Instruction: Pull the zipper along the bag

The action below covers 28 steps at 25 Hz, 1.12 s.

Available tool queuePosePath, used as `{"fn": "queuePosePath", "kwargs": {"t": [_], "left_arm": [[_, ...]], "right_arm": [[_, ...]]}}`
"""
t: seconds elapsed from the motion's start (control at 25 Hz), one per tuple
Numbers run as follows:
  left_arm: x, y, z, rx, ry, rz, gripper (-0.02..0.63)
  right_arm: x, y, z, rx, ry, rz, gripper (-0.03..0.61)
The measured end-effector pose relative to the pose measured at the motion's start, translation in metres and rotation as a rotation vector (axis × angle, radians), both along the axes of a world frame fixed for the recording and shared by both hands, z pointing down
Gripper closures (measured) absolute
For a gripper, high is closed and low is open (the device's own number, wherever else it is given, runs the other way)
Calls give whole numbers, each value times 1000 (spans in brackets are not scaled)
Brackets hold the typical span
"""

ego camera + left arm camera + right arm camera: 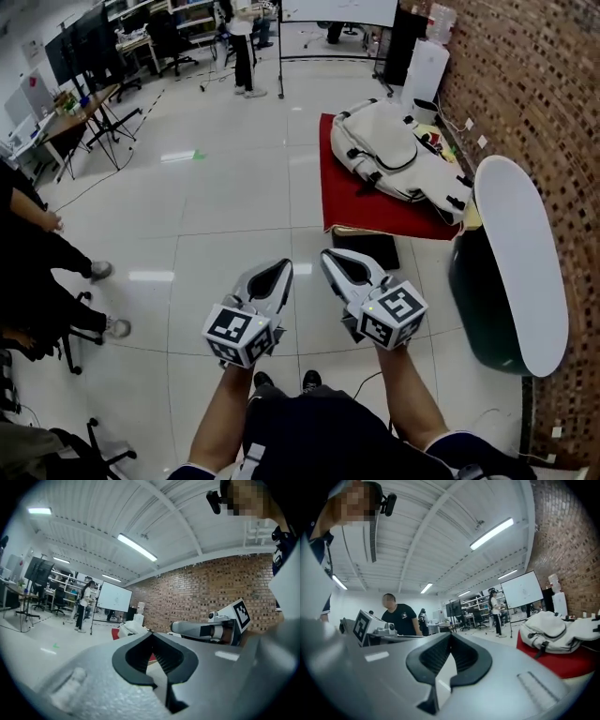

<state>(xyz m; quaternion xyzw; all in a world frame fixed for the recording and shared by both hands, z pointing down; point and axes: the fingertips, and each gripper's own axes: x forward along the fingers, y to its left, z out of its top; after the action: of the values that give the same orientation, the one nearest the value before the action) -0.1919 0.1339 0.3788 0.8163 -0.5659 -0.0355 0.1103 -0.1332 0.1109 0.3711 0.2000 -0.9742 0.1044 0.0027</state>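
Note:
A white backpack (398,150) with black zipper trim lies on a red-covered low table (349,202) by the brick wall, well ahead of both grippers. My left gripper (284,265) and right gripper (329,254) hang side by side over the tiled floor, both shut with nothing between the jaws. In the left gripper view the closed tips (151,633) point toward the backpack (130,627), with the right gripper (206,629) alongside. From the right gripper view, the tips (451,634) are closed and the backpack (551,630) rests on the red cloth (576,663) off to the right.
A white oval tabletop (521,253) on a dark green base (478,305) stands at the right against the brick wall (534,84). A black box (367,247) sits under the red table. Seated people (37,272) are at the left; a person (244,47) stands far off near desks.

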Motion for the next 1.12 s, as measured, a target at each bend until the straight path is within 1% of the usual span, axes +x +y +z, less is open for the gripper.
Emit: {"fn": "queuePosePath", "kwargs": {"t": [0.2,0.32,0.48,0.6,0.76,0.92,1.12], "left_arm": [[54,-60,11,-10,3,144,614],[86,-99,18,-19,4,228,614],[115,-151,29,-27,5,312,614],[123,-194,41,-44,10,351,614],[124,-253,54,-66,13,387,614],[123,-301,70,-88,-6,410,614],[120,-350,98,-110,-40,417,613]], "right_arm": [[62,-48,12,-10,39,143,575],[95,-80,18,-19,46,229,575],[119,-127,27,-20,69,306,575],[125,-167,34,-26,96,337,575],[127,-223,43,-34,148,378,574],[129,-268,55,-52,183,413,574],[133,-307,73,-79,230,432,575]]}}
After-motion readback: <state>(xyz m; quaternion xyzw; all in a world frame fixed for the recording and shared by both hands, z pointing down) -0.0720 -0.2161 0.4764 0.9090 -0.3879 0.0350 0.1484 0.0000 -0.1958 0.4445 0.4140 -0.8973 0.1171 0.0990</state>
